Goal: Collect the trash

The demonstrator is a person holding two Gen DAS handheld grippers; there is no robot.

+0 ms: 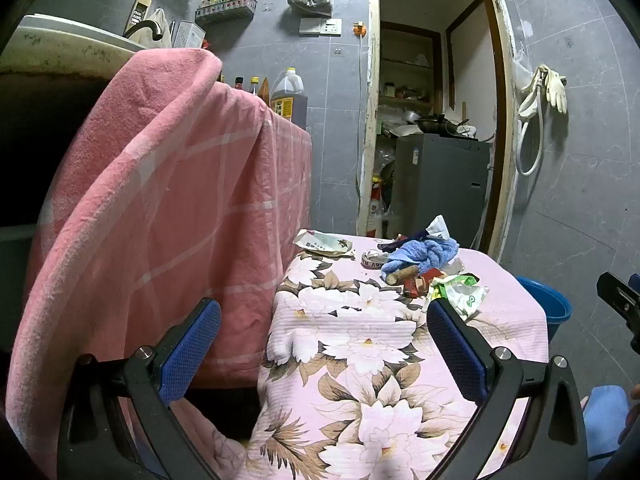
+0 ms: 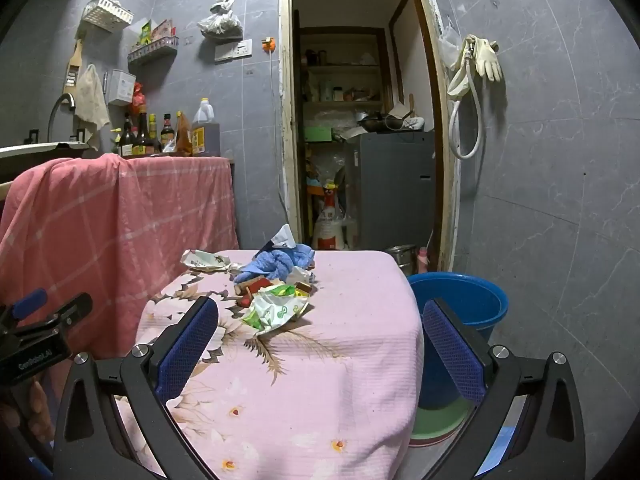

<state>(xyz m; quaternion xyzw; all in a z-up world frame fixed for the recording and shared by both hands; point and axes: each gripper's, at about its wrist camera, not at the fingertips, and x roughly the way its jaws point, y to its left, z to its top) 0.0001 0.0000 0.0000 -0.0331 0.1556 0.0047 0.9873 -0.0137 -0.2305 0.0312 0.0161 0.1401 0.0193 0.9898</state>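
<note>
One heap of trash (image 2: 276, 280) sits toward the far end of your pink floral table (image 2: 352, 360), well ahead of both grippers. Nearest you in it lies a crumpled white-and-green wrapper (image 2: 276, 308), spread roughly crosswise to your line of sight. Behind it lies a short brown stick (image 1: 400, 274), its long axis running left to right, cut end toward the left. One blue cloth (image 2: 280, 262) is bunched at the back of the heap with a white paper scrap (image 2: 285, 236) poking up behind it, and one flattened printed packet (image 2: 204, 260) lies at the far left corner. Small red and yellow bits sit among these; you cannot count them reliably.

One blue bucket (image 2: 476, 300) stands on the floor just beside the table's right edge, mouth up; what you can see of its inside is bare.

Your left gripper (image 1: 324, 348) has its jaws wide apart over the table's near left edge, gripping nothing. Your right gripper (image 2: 320, 352) is likewise spread wide and empty, its right finger in front of the bucket.
</note>
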